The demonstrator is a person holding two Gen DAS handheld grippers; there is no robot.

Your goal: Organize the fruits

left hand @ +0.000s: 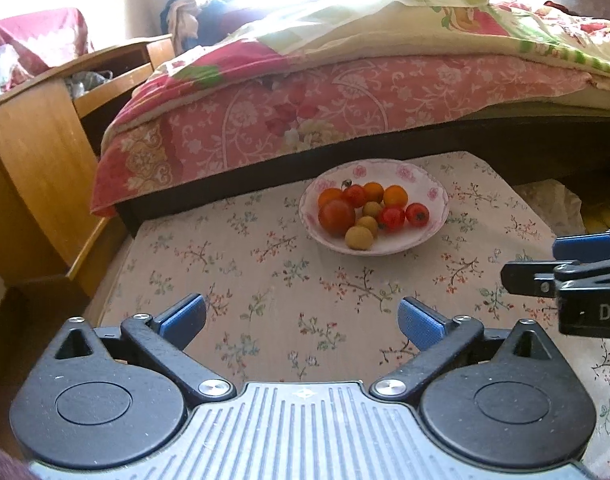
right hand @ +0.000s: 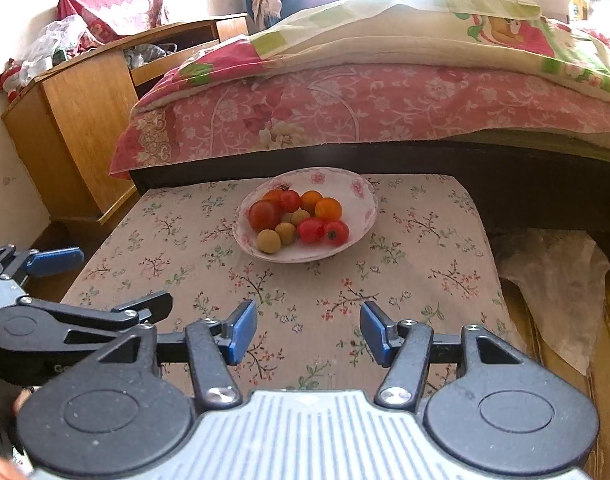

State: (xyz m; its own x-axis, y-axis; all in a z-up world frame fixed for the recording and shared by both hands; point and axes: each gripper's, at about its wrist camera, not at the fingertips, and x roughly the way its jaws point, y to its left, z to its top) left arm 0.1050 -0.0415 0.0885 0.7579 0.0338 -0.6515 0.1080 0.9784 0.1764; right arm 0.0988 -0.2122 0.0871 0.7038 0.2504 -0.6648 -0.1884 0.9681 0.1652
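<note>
A white floral bowl stands at the far side of a floral-covered table, next to the bed. It holds several red tomatoes, small oranges and yellowish round fruits. The bowl also shows in the right wrist view with its tomatoes and yellow fruits. My left gripper is open and empty, above the near part of the table. My right gripper is open and empty, also short of the bowl. Each gripper shows at the edge of the other's view.
A bed with a pink floral quilt runs along behind the table. A wooden cabinet stands at the left. A crumpled plastic bag lies on the floor to the right of the table.
</note>
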